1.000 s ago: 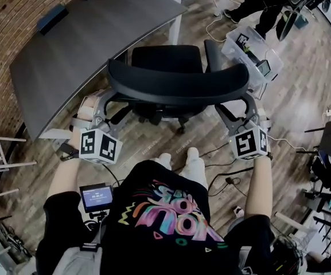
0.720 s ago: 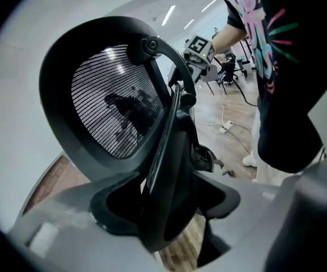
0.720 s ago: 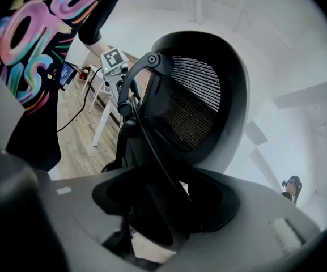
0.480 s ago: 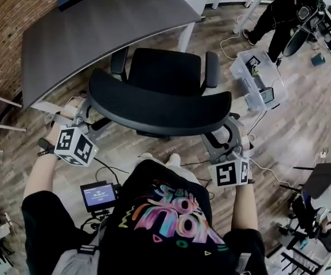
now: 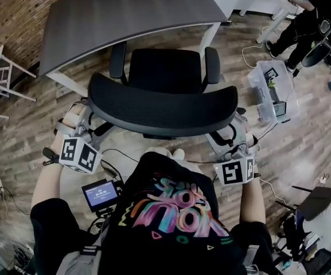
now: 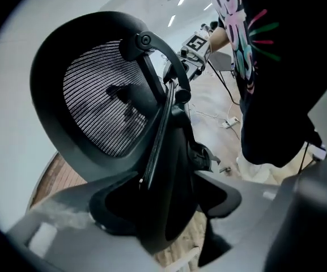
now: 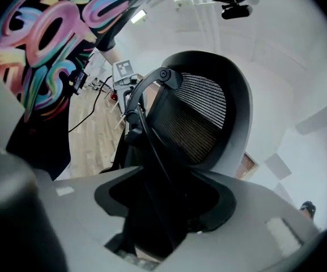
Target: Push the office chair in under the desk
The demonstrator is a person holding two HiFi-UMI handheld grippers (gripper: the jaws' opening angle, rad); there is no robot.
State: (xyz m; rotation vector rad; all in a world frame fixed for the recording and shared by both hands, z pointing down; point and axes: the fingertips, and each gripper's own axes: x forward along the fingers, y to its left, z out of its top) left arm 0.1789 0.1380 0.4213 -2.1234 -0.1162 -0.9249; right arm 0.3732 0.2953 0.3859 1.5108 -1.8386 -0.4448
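Office chair (image 5: 162, 105): left gripper (image 5: 88, 122) just opened astride, right gripper (image 5: 231, 135) just clamped; desk (image 5: 125, 16) head-view-only.

The black mesh-backed office chair (image 5: 163, 99) has swung round to squarely face the front edge of the dark grey curved desk (image 5: 125, 16).

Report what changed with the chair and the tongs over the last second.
The black mesh-backed office chair swung round to face the dark grey desk squarely. The left tongs have just opened a little around the backrest edge; the right tongs closed further on it. Both stayed at the backrest's sides.
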